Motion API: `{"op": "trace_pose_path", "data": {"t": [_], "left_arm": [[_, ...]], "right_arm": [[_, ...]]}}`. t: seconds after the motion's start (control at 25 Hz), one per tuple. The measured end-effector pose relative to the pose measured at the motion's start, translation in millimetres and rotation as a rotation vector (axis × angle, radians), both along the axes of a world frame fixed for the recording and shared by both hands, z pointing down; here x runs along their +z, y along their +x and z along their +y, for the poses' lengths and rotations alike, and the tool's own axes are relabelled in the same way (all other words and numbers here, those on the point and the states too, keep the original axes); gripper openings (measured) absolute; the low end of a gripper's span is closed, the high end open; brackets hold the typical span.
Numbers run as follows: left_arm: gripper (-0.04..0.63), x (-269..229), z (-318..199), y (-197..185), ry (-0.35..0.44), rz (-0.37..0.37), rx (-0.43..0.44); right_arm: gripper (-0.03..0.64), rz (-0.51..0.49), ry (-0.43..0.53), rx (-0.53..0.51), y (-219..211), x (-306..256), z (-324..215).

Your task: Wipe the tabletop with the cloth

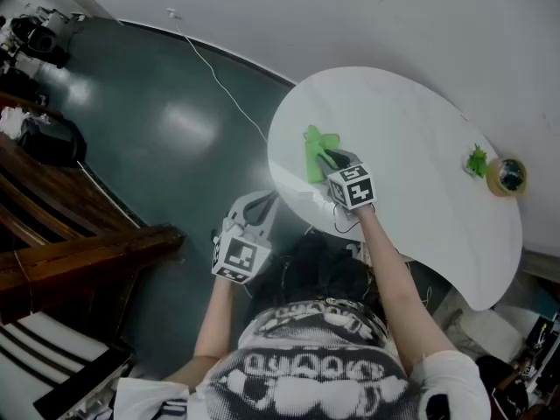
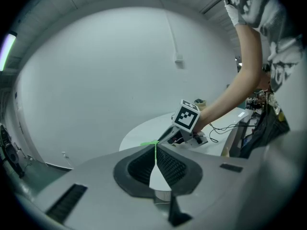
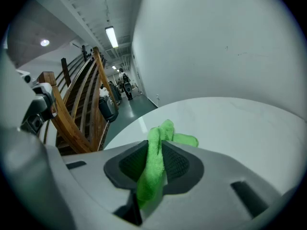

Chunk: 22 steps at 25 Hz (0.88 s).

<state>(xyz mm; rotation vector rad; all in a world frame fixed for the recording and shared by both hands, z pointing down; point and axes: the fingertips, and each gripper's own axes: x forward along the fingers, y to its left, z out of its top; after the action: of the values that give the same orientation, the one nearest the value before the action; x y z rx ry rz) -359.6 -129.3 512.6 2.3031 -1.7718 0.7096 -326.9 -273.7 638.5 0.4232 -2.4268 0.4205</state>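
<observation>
Clamping cloth [image 3: 153,169] in right tongs [image 3: 160,145], head view adding tape roll [image 1: 507,175]

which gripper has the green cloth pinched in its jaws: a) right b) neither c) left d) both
a: in the right gripper view the green cloth runs between the closed jaws of the right gripper, while the left gripper is shut on nothing and held off the table's edge.
</observation>
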Motion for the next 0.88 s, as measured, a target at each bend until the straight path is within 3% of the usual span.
{"op": "trace_pose_path", "data": {"t": [0.48, 0.68, 0.88], "left_arm": [[0.008, -4, -52, 93, 0.033, 0.01, 0.272], [0.008, -13, -71, 151, 0.054, 0.015, 0.39], [0.008, -16, -87, 218, 0.06, 0.008, 0.451]], "right_arm": [[0.084, 0.063, 0.025, 0.21, 131, 5, -42], [0.084, 0.095, 0.035, 0.329, 216, 3, -54], [0.084, 0.123, 0.04, 0.424, 315, 4, -64]]}}
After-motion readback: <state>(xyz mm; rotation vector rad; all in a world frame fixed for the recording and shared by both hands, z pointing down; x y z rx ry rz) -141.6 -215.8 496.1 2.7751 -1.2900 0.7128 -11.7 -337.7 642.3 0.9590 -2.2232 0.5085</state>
